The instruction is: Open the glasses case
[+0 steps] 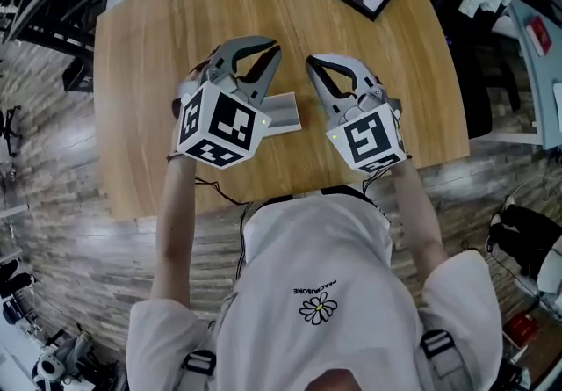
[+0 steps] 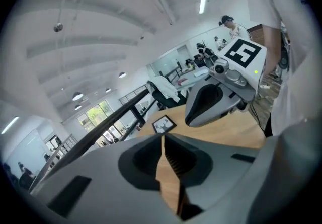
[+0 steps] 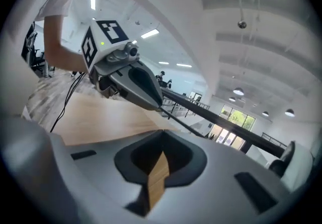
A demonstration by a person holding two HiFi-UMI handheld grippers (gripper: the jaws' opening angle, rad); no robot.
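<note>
As left gripper (image 1: 270, 50) and right gripper (image 1: 313, 63) hang closed, one case (image 1: 284, 112) rests

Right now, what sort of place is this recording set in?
Probably a large open-plan office or lab: a wooden table, a long black railing across the hall, and strip lights overhead.

You have bright, even indoor light: a ceiling strip (image 2: 203, 4) and round lamps (image 3: 238, 91) glow white, and the window (image 3: 241, 117) burns out to pale green. On the table (image 1: 158, 47) shadows are soft and faint. Both gripper views bulge hard, with black corners and bent rims. Close to the lens, the left gripper (image 2: 163, 135) and right gripper (image 3: 163, 150) look soft and slightly smeared. The head view bows at its edges.
</note>
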